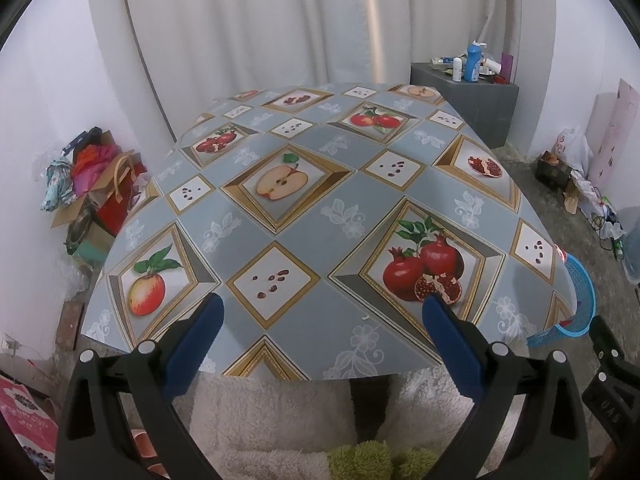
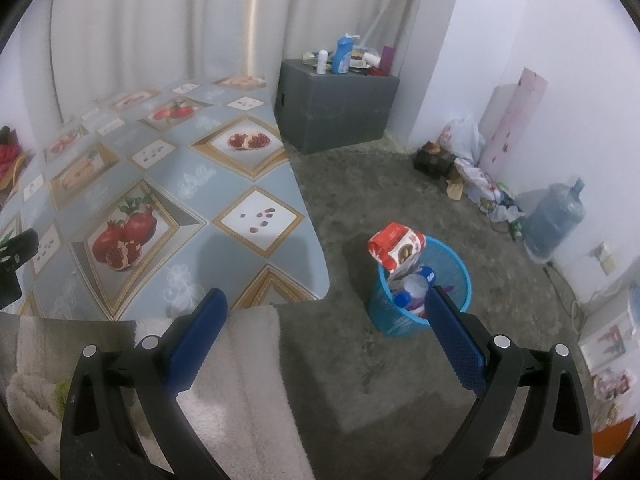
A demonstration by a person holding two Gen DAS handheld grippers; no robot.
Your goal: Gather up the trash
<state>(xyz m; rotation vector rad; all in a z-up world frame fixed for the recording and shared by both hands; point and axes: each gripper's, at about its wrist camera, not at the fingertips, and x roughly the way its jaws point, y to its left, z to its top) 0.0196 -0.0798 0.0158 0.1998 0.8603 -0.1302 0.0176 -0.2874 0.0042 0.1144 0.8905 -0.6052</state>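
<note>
A blue mesh trash basket [image 2: 448, 280] stands on the floor right of the table. It holds a red and white packet [image 2: 398, 246], a plastic bottle [image 2: 412, 284] and other trash. Its rim shows in the left wrist view [image 1: 582, 292] past the table's right edge. My right gripper [image 2: 326, 304] is open and empty, over the floor near the table corner, just left of the basket. My left gripper [image 1: 322, 308] is open and empty above the table's near edge. A tiny white crumb [image 1: 365, 317] lies on the fruit-patterned tablecloth [image 1: 304, 208].
A grey cabinet [image 2: 336, 108] with bottles on top stands behind the table. A large water jug [image 2: 556, 216] and bags lie along the right wall. Boxes and clothes [image 1: 92, 184] pile up left of the table. A white fluffy blanket [image 2: 240, 380] lies below the table's edge.
</note>
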